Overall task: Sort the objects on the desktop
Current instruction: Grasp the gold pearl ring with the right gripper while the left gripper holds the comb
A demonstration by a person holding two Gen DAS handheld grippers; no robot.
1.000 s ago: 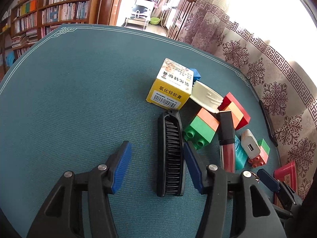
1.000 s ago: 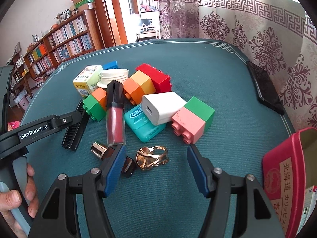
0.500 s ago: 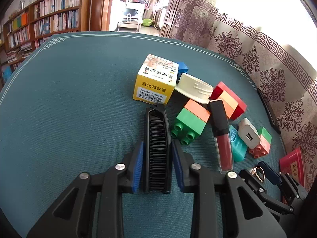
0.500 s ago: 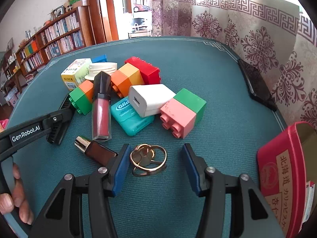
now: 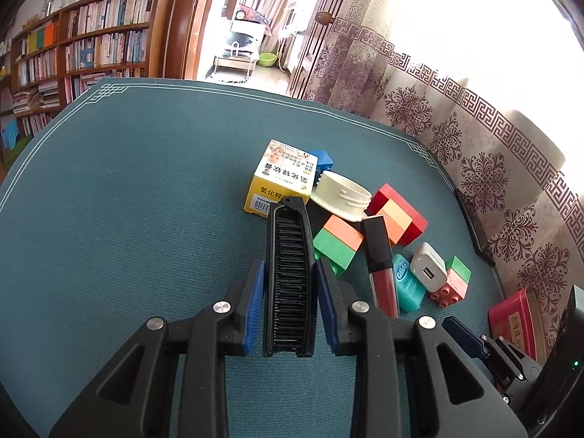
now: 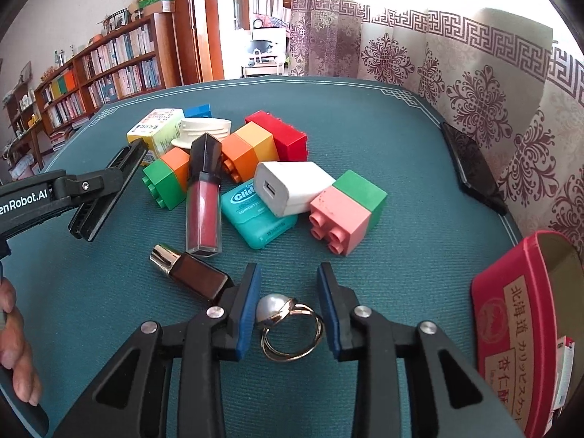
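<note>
The black folding comb [image 5: 290, 273] is being clamped between the blue pads of the left gripper [image 5: 290, 297], its far end being held above the teal tablecloth [image 5: 127, 200] near the yellow medicine box [image 5: 281, 186]. The gold ring with a pearl [image 6: 288, 323] is being straddled by the right gripper [image 6: 288, 308]; its left pad is being touched by the pearl, while contact on the right cannot be told. Lying just beside it are the brown perfume bottle [image 6: 191, 273], the red lip gloss [image 6: 203, 197] and the pink-and-green brick [image 6: 348, 210].
</note>
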